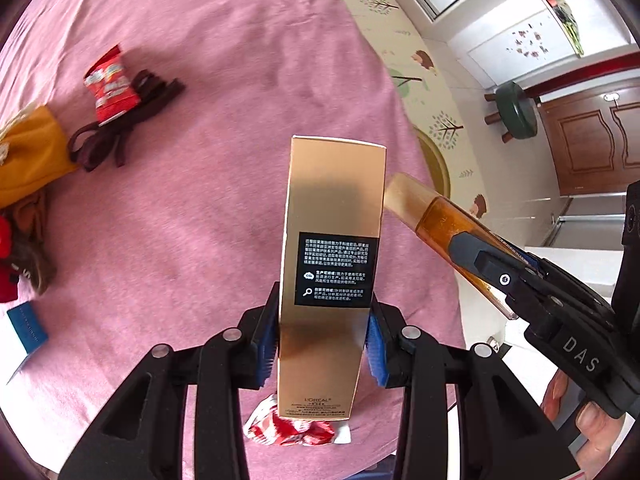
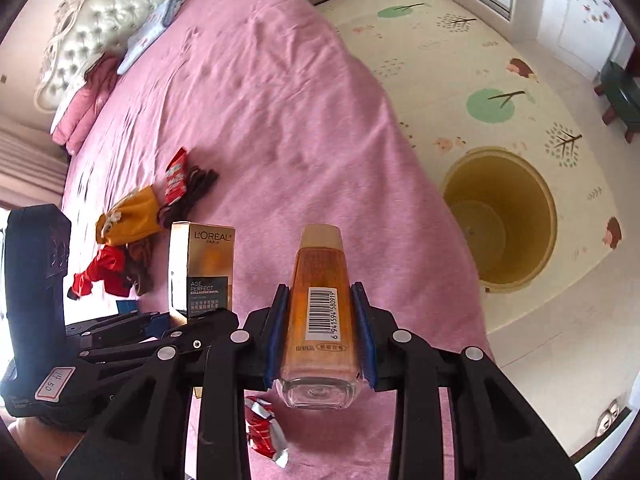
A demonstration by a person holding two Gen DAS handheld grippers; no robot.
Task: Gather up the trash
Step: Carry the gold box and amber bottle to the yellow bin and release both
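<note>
Only the right wrist view shows the yellow bin (image 2: pixel 504 220) whole on the floor mat (image 2: pixel 460 60) — its inside looks bare. Left tongs (image 1: pixel 326 344) clench the gold carton (image 1: pixel 332 264); right tongs (image 2: pixel 320 340) clench the amber bottle (image 2: pixel 320 308) — both held above the pink bed (image 2: pixel 260 120), side by side.

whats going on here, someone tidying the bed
A person is clearing trash off a pink bed. The left hand-held gripper is shut on a gold L'Oreal box, and the right hand-held gripper on an amber bottle. A yellow bin stands open on the floor. Red wrappers lie on the bed.
</note>
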